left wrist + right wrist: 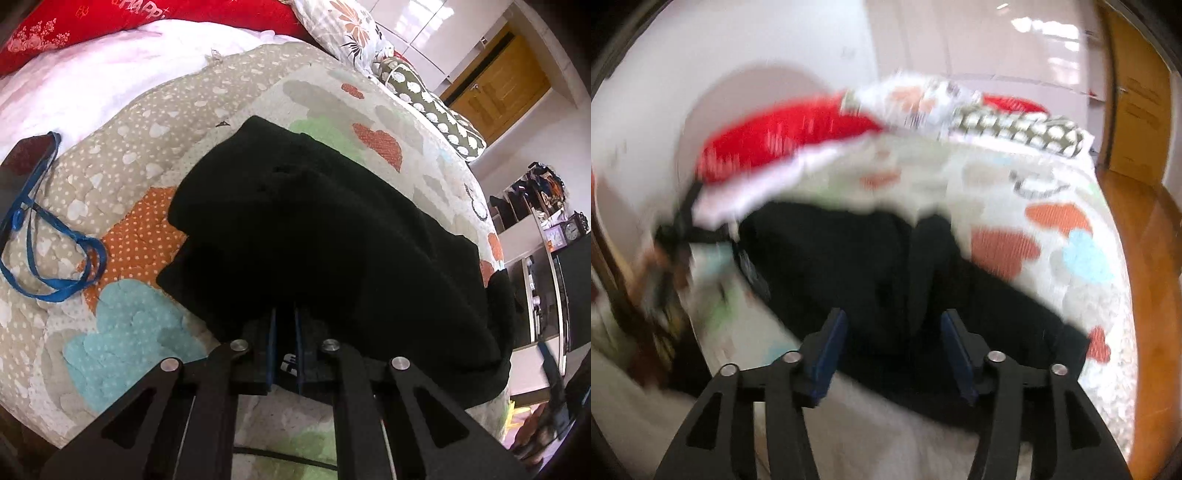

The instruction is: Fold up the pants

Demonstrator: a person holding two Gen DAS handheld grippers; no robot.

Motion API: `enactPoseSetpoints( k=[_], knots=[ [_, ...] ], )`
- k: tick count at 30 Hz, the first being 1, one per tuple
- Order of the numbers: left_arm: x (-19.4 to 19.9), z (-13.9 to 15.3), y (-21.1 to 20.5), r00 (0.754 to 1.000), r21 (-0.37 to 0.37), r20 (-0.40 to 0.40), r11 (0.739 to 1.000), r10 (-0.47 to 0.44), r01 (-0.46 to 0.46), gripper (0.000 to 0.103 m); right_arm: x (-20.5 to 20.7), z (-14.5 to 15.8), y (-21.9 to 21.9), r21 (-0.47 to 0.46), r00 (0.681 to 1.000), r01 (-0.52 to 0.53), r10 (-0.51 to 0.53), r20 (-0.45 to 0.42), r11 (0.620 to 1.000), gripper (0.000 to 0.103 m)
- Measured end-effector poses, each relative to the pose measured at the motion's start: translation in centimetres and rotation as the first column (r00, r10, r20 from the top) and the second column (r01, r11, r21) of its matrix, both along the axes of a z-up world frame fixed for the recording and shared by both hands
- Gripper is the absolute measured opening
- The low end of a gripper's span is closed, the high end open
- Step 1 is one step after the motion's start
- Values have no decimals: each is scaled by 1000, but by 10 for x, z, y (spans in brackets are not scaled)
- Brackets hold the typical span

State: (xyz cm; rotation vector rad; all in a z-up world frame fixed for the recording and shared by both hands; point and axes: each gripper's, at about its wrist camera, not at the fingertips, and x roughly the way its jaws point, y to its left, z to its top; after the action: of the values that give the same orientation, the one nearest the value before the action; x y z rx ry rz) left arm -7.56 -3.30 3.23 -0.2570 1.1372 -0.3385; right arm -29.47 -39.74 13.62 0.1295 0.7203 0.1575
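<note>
**Black pants gripped at the near edge, right gripper free**

The pants (332,236) are spread dark and thick across the patterned quilt (122,310), bunched in soft folds just ahead of the left gripper (286,332). Its jaws are drawn close together and a fold of the near edge is pinched between them, the fabric draped over the blue pads (273,332).

In the right wrist view, badly blurred, the pants (886,266) are seen straight ahead of and partly between the jaws of the right gripper (894,332), which stand wide apart with nothing held. Whether cloth is touched there cannot be told.

The cloth is judged to be soft, limp and fairly heavy for a garment, fleece-like, so sagging is to be expected wherever it is lifted. No slipperiness is suggested; a firm pinch should be kept easily. A hold is best taken at an edge or corner, through all the layers, with the second grip placed well along the same edge so the fold can be carried over flat.

A blue cord (55,258) lies off to the left of the left jaws, apart from the pants.
</note>
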Motion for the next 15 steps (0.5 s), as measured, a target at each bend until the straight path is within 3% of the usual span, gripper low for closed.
enactPoseSetpoints(
  k=[2, 5, 6, 7, 8, 9, 12, 15],
  knots=[
    [-2, -2, 4, 1000, 3, 3, 1000, 1, -1, 6, 22, 1, -2, -12, 998, 69, -69, 15, 998, 80],
    [-2, -1, 3, 1000, -5, 2, 1000, 2, -2, 6, 69, -22, -4, 13, 992, 101, -100, -72, 995, 80],
    [-2, -1, 2, 1000, -6, -1, 1000, 1, -1, 6, 82, -31, -4, 15, 989, 97, -95, -110, 995, 75],
    [-2, -1, 2, 1000, -4, -3, 1000, -1, 1, 6, 95, -40, -2, 7, 986, 82, -80, -147, 997, 64],
    [-2, -1, 2, 1000, -5, -4, 1000, -3, 3, 6, 102, -44, -2, -11, 982, 79, -80, -168, 997, 19],
    [-2, -1, 3, 1000, -8, -6, 1000, -7, 7, 6, 104, -44, -5, -14, 981, 82, -83, -177, 997, 4],
    [-3, -3, 7, 1000, -31, -11, 1000, -6, 6, 6, 70, -10, -26, 46, 993, 114, -112, -38, 992, 4],
    [-5, -4, 9, 1000, -46, -10, 999, -1, 1, 6, 8, 10, -65, 36, 965, 258, -260, 32, 965, 12]
  ],
)
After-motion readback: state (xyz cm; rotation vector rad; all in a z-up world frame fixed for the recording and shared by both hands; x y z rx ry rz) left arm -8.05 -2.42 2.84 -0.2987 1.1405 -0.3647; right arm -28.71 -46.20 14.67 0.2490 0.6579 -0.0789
